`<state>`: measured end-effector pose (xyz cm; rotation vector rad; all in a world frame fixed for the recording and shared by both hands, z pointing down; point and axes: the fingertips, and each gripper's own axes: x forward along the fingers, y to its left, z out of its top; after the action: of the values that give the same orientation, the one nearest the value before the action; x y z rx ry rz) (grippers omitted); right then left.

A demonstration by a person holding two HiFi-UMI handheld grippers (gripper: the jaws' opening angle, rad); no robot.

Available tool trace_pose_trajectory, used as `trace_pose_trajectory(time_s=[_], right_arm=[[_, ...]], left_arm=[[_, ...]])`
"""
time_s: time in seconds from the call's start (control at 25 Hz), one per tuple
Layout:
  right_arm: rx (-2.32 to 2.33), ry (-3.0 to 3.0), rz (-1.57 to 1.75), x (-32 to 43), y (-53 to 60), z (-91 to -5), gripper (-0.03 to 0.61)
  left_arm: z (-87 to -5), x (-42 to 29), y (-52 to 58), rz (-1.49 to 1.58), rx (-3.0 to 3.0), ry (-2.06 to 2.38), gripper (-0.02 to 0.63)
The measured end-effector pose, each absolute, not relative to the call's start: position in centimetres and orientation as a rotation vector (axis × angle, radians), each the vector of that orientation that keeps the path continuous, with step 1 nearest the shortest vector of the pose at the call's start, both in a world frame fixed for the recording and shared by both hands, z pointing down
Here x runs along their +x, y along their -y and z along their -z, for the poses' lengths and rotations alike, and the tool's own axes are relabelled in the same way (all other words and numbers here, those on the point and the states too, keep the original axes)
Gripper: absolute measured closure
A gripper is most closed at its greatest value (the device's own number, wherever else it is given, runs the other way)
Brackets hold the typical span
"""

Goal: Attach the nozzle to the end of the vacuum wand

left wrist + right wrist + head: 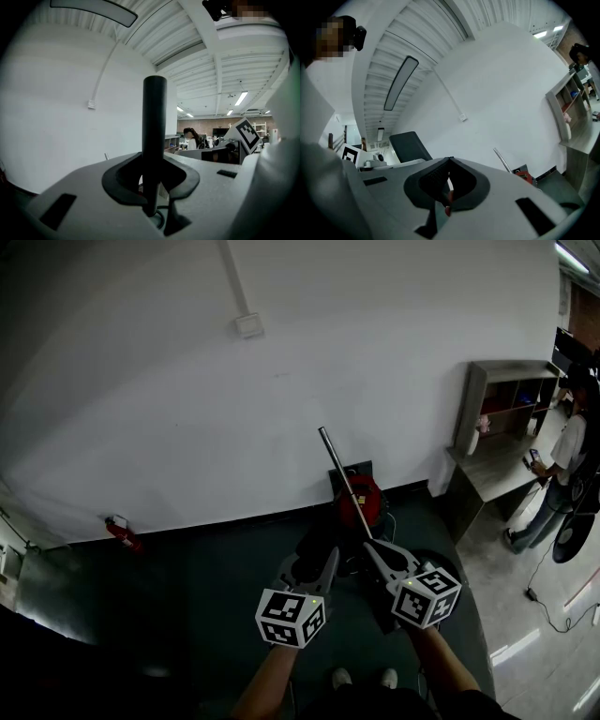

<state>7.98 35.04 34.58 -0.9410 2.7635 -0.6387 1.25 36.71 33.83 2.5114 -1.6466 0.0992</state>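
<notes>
While my left gripper (153,185) pinches the black tubular nozzle (154,117), right gripper (448,186) pressed together empty, I judge approach underway, next aligning it onto the silver metal wand (341,474).

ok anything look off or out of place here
Nothing spilled or broken. The vacuum wand leans tilted over the red vacuum with a bare end; the nozzle stands upright in the left tongs.
</notes>
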Motion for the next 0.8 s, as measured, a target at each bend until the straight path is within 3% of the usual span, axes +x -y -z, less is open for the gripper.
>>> trace_pose_trajectory(time_s=[0.8], right_arm=[[-1.055,-2.729,0.713,4.7,-32.4,-37.2,0.561]], left_arm=[[-36.2,-3.8,-33.6,-0.125,2.494,1.575,0.528]])
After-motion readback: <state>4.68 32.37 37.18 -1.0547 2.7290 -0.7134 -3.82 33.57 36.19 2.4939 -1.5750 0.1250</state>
